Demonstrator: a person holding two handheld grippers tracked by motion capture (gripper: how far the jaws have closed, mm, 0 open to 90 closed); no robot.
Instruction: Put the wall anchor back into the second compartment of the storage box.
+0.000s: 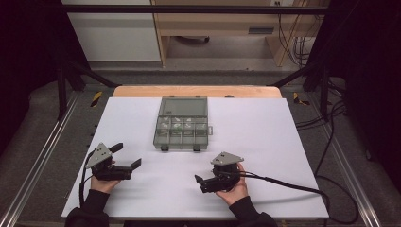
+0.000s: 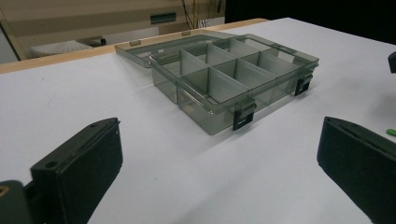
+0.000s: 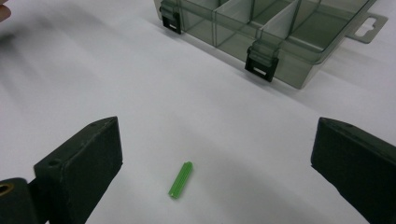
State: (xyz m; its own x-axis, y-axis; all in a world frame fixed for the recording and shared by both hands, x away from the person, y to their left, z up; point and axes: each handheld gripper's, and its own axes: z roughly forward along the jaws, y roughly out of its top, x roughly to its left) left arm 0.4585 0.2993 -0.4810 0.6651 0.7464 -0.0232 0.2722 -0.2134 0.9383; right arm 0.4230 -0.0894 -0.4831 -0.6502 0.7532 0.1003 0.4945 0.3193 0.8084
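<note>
The green plug (image 3: 180,180) lay on the bench (image 1: 265,137) between the released right tongs (image 3: 215,163), near the front edge; the left tongs (image 2: 219,168), also released, faced the open compartment box (image 2: 219,79).

Black grippers, grey plates, dark sleeves

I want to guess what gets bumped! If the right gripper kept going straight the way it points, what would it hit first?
Probably the small green plug lying on the table between the open right gripper's jaws. Past it sits the open box, though depth is hard to judge.
</note>
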